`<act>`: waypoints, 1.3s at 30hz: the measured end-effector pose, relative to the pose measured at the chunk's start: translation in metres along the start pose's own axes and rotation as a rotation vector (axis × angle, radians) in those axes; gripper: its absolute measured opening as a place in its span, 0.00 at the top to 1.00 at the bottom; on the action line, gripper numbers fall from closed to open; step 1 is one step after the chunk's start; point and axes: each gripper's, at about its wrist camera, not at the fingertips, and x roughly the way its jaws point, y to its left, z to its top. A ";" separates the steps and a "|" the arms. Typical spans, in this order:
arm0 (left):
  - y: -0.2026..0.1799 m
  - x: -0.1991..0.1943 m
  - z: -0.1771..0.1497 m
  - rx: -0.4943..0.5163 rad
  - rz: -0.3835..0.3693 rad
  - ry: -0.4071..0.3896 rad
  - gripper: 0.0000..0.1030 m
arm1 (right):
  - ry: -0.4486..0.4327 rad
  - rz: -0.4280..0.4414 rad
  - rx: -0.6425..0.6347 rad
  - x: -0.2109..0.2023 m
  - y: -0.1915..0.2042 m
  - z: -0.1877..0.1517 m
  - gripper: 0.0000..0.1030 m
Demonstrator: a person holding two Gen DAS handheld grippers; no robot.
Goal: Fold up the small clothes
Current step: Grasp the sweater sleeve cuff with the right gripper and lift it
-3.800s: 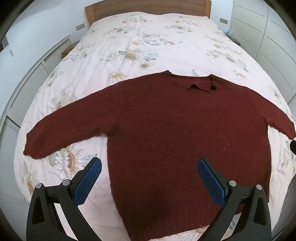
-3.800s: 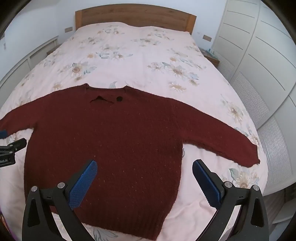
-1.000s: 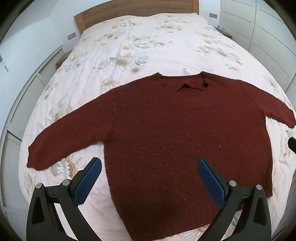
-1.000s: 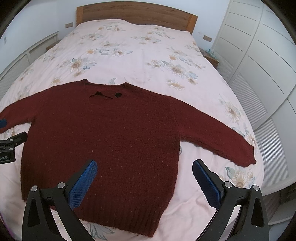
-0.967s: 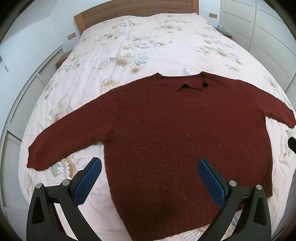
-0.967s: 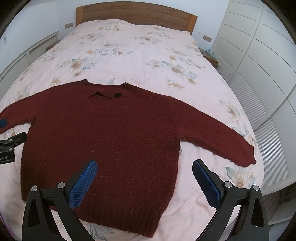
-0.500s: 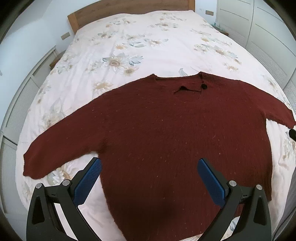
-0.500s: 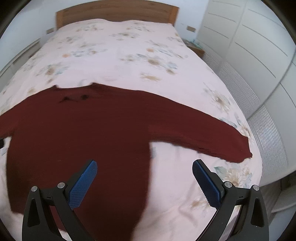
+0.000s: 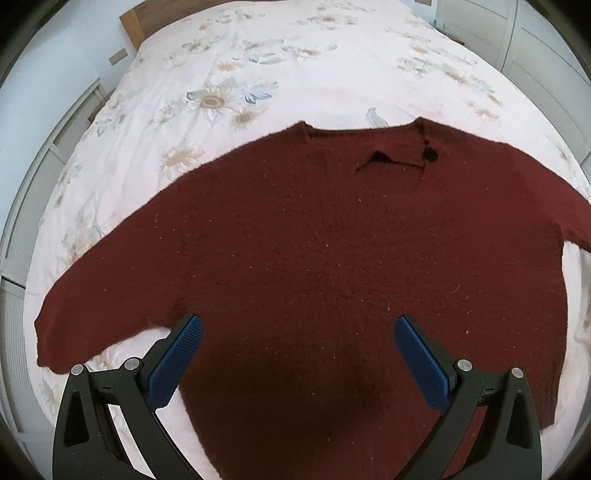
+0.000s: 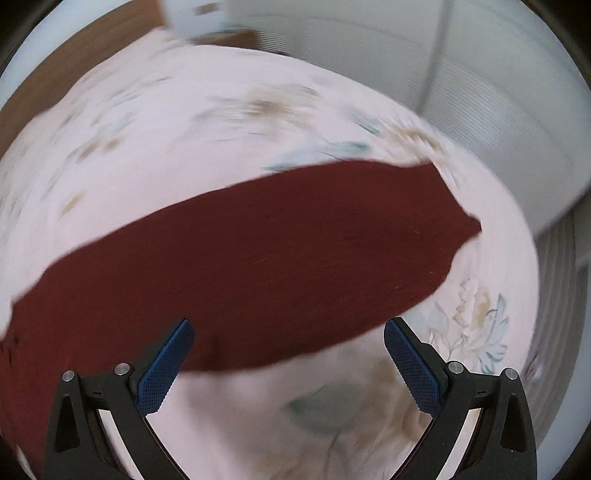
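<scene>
A dark red knitted sweater (image 9: 325, 258) lies flat on the bed, face up, neck toward the headboard, both sleeves spread out. My left gripper (image 9: 297, 336) is open and empty, hovering over the lower body of the sweater. My right gripper (image 10: 286, 338) is open and empty, hovering just above the sweater's right sleeve (image 10: 266, 258); that view is blurred by motion. The sleeve's cuff (image 10: 461, 221) points right, toward the bed's edge. The hem is hidden behind the left gripper's fingers (image 9: 173, 362).
The bed carries a pale floral cover (image 9: 258, 74) with a wooden headboard (image 9: 136, 14) at the far end. White wardrobe doors (image 10: 498, 110) stand along the right side. A white radiator or panel (image 9: 22, 221) runs along the left.
My right gripper has swung fast to the right and down, from over the sweater's body to over its right sleeve. My left gripper has moved lower and closer over the body. Both stay open.
</scene>
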 end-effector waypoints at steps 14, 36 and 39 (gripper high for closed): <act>0.030 0.014 -0.005 -0.090 -0.028 0.026 0.01 | 0.060 0.052 0.204 0.039 -0.049 0.025 0.44; 0.065 -0.003 -0.018 -0.135 -0.005 -0.021 0.01 | -0.222 0.428 -0.408 -0.187 0.225 0.000 0.86; 0.073 -0.003 -0.016 -0.134 0.006 -0.036 0.01 | -0.203 0.498 -0.464 -0.196 0.276 -0.013 0.86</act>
